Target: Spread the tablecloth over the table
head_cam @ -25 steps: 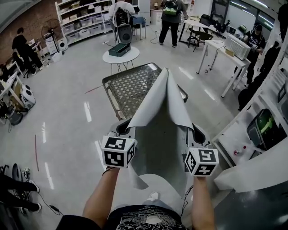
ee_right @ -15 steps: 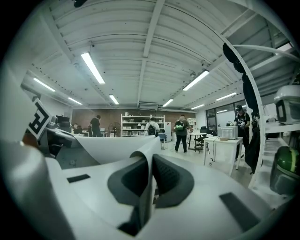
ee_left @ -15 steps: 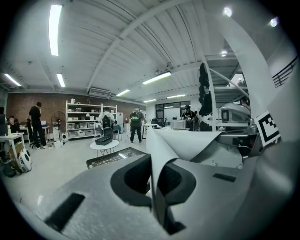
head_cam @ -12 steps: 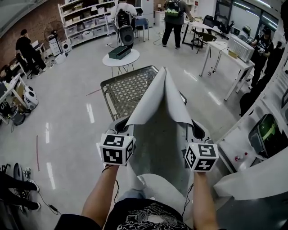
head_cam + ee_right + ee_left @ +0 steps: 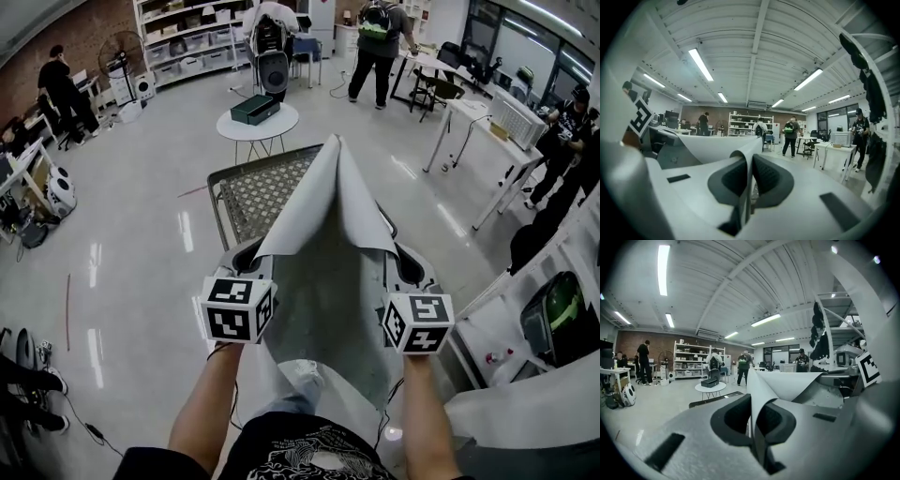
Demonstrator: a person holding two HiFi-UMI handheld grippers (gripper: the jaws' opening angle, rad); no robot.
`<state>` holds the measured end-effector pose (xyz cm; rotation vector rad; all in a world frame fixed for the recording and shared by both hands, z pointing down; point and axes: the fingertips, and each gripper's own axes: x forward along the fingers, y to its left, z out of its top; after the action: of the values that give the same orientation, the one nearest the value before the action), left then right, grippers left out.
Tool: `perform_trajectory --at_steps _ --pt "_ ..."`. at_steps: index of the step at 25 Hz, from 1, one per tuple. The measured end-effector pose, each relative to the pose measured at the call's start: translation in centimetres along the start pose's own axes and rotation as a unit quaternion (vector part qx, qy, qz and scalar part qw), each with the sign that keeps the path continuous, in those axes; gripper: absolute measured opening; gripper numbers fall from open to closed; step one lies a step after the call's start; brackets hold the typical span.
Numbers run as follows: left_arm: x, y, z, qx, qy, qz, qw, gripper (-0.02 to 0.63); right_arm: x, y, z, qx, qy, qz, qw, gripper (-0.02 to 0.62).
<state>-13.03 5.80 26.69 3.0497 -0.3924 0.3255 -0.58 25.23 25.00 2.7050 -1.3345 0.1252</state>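
Both grippers have the tablecloth [image 5: 328, 267] by its near edge. The left gripper [image 5: 247, 270] has its jaws pressed together on a fold of the grey sheet, plain to see in its own view [image 5: 752, 416], and the right gripper [image 5: 411, 274] pinches the other near corner in the same way [image 5: 746, 176]. The cloth runs away from the person in a tent shape, with a ridge up the middle and a point at the far end. That end lies over the right part of the metal mesh table [image 5: 255, 192], though I cannot tell if it rests there. Most of the mesh top shows bare on the left.

To my eye, the job here is to open that ridge and square the sheet to the table. It would go best with both pinches kept firm and the two hands level with each other. Drawing them apart until the near edge runs taut should flatten the middle fold. The whole sheet likely needs carrying leftward, since the table sits off to that side of it. A gentle lift before laying it down would let air under the cloth so it settles without creases. A sharp tug risks pulling a corner out of the pads. The round white table [image 5: 256, 122] beyond stands well apart and should be no trouble.
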Motion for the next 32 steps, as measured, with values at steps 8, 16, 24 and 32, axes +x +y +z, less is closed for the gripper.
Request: perform_trajectory --at_steps 8,16,24,32 --pt "9.1 5.1 1.6 -0.032 0.004 0.027 0.9991 0.009 11.7 -2.3 1.6 -0.018 0.016 0.034 0.999 0.006" --pt "17.1 11.2 3.7 -0.049 0.012 0.065 0.9966 0.009 23.9 -3.6 3.9 -0.042 0.028 0.067 0.996 0.006" --pt "20.8 16.5 3.7 -0.069 0.025 0.106 0.9917 0.009 32.2 -3.0 4.3 -0.052 0.042 0.094 0.993 0.006" --pt "22.6 20.0 2.5 -0.076 0.041 0.127 0.9881 0.009 37.8 -2.5 4.1 -0.072 0.057 0.103 0.99 0.006"
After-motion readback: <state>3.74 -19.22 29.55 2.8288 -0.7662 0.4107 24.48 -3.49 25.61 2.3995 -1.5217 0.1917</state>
